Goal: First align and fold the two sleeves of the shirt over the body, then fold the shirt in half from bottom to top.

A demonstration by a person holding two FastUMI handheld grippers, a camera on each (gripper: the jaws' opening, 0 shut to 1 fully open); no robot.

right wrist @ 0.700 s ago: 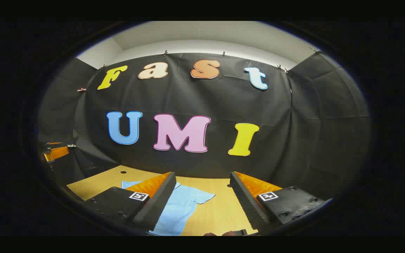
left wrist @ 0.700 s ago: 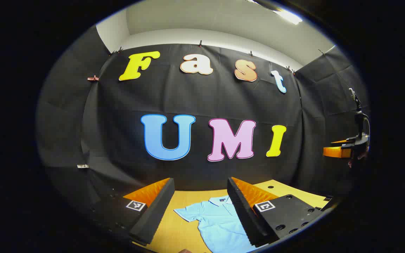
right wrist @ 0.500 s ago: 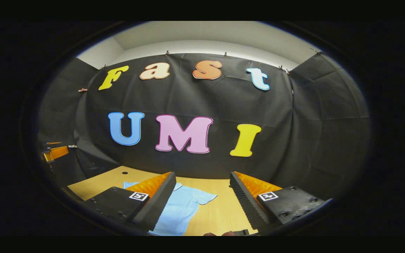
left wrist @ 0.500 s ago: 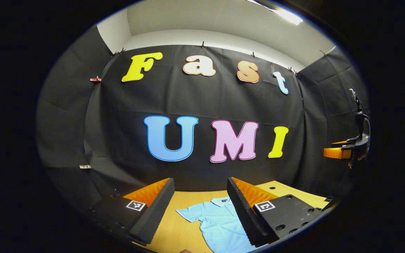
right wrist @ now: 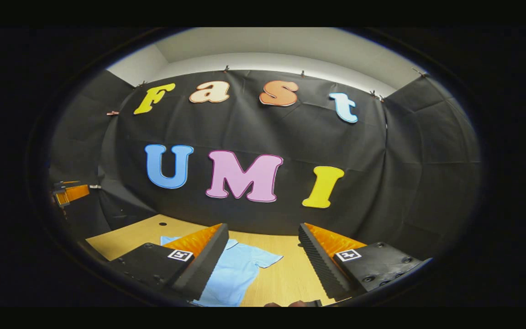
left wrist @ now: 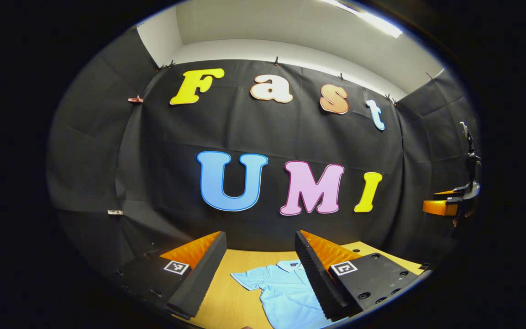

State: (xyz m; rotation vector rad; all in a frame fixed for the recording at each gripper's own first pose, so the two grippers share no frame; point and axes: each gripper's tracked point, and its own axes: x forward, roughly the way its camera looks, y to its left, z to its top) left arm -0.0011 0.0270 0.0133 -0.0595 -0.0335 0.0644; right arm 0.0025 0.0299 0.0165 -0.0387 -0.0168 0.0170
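Light-blue shirt (left wrist: 286, 292), unfolded, flat on our bench (right wrist: 126, 237); left gripper (left wrist: 258, 274) and right gripper (right wrist: 263, 269), both agape and empty, have drifted slightly, so folding remains unstarted.

No readable text: each hand-held gripper finger (left wrist: 344, 268) bears just a small square black-and-white marker (right wrist: 348, 255).

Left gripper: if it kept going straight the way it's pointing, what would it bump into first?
Probably the black cloth wall. The left gripper points level across the booth, jaws open, held above the blue shirt on the table, so it would likely pass over them. Depth is hard to judge.
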